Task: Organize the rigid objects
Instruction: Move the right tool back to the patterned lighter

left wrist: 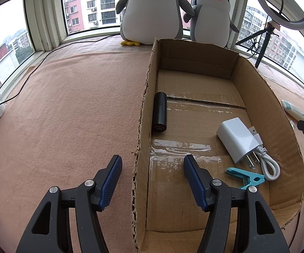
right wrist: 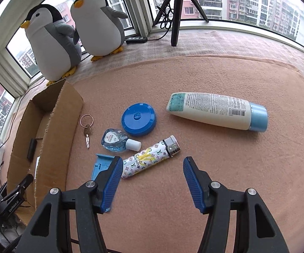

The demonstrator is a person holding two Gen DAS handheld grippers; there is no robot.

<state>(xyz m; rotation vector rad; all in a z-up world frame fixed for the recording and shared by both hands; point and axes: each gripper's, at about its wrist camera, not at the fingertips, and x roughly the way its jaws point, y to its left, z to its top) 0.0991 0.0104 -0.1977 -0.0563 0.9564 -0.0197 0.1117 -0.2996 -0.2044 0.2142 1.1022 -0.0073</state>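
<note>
A: Left wrist view first. Left gripper (left wrist: 152, 164) is nearest, jaws apart and holding nothing, straddling the left wall of the cardboard box (left wrist: 143, 113).

B: Box contents?

A: Black tube (left wrist: 160, 111) lying along that wall; white charger (left wrist: 237, 139) with its coiled cable (left wrist: 268, 162); teal clip (left wrist: 246, 178) near the front. All on the box floor.

B: Right wrist view?

A: Right gripper (right wrist: 153, 164) also spread wide, empty, over the pink blanket (right wrist: 215, 168). Patterned lighter (right wrist: 152, 158) lies just ahead, one end touching the left pad. Beyond it: eye-drop bottle (right wrist: 118, 140), blue round lid (right wrist: 139, 119), key on a ring (right wrist: 87, 130), lotion bottle (right wrist: 217, 110), blue plastic piece (right wrist: 101, 165).

B: Handling?

A: Lighter judged light, stiff, glossy, possibly slippery. Take hold across the narrow mid-body.
</note>
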